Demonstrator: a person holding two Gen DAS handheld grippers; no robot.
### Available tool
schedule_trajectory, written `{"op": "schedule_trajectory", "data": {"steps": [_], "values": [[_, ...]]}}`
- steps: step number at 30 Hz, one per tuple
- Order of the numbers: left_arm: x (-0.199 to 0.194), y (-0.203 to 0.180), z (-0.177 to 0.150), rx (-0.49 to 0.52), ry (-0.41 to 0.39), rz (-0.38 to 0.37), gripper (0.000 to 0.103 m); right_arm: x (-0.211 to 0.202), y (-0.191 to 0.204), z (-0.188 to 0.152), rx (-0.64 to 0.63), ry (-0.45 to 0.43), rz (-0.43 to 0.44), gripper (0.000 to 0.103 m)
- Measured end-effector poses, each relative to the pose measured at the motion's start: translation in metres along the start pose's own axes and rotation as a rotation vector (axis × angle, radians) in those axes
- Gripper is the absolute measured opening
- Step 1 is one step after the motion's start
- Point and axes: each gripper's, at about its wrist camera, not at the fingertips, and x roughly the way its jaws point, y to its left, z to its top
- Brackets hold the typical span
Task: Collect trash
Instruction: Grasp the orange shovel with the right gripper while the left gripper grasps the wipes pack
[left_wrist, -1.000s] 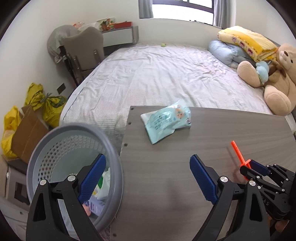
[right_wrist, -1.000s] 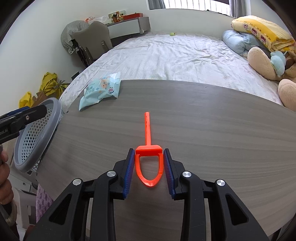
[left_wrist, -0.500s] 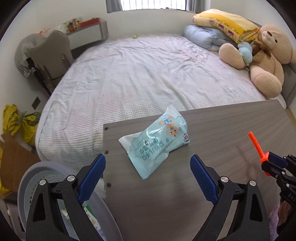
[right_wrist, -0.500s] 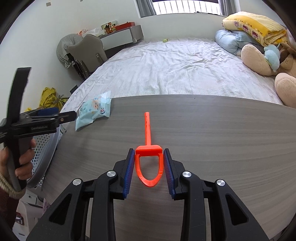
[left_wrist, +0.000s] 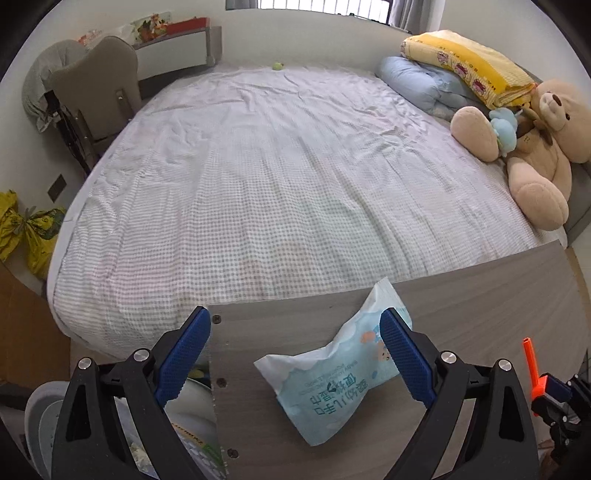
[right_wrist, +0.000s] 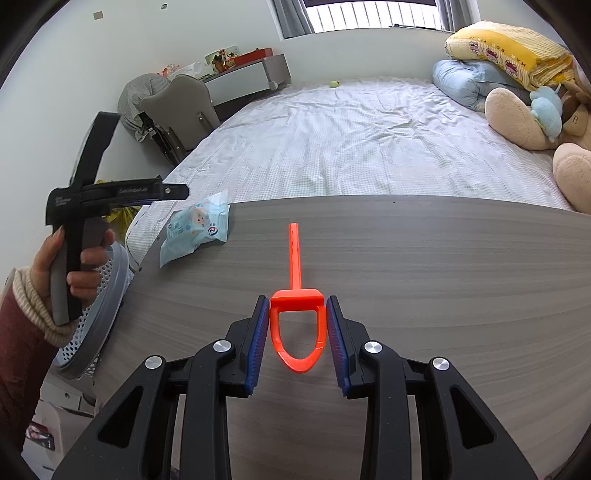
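Packet (left_wrist: 334, 373) at the surface's (left_wrist: 480, 295) left edge, beside the basket (right_wrist: 99, 295).
Left tool (left_wrist: 295, 354), released, straddles it, long axis crossing the gap diagonally; right tool (right_wrist: 297, 332) grasps an orange scoop (right_wrist: 297, 314).

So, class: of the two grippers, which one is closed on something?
The right gripper: its pads pinch the orange tool, while the left gripper hangs open over the wipes packet.

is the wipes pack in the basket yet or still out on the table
Out. The wipes pack lies flat on the table near its corner, between the open left gripper pads, untouched; the basket sits beside the table.
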Motion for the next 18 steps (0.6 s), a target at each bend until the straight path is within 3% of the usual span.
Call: {"op": "schedule_trajectory", "data": {"steps": [5, 12, 18], "values": [[0.018, -0.005, 0.002, -0.002, 0.051, -0.074, 0.091, -0.001, 0.0, 0.0, 0.003, 0.001, 0.007, 0.031], [0.023, -0.021, -0.004, 0.054, 0.057, -0.129, 0.091, -0.002, -0.004, -0.002, 0.01, 0.004, 0.009, 0.031], [0.026, -0.037, -0.022, 0.079, 0.116, -0.154, 0.091, -0.005, -0.008, -0.005, 0.017, -0.001, 0.009, 0.031]]}}
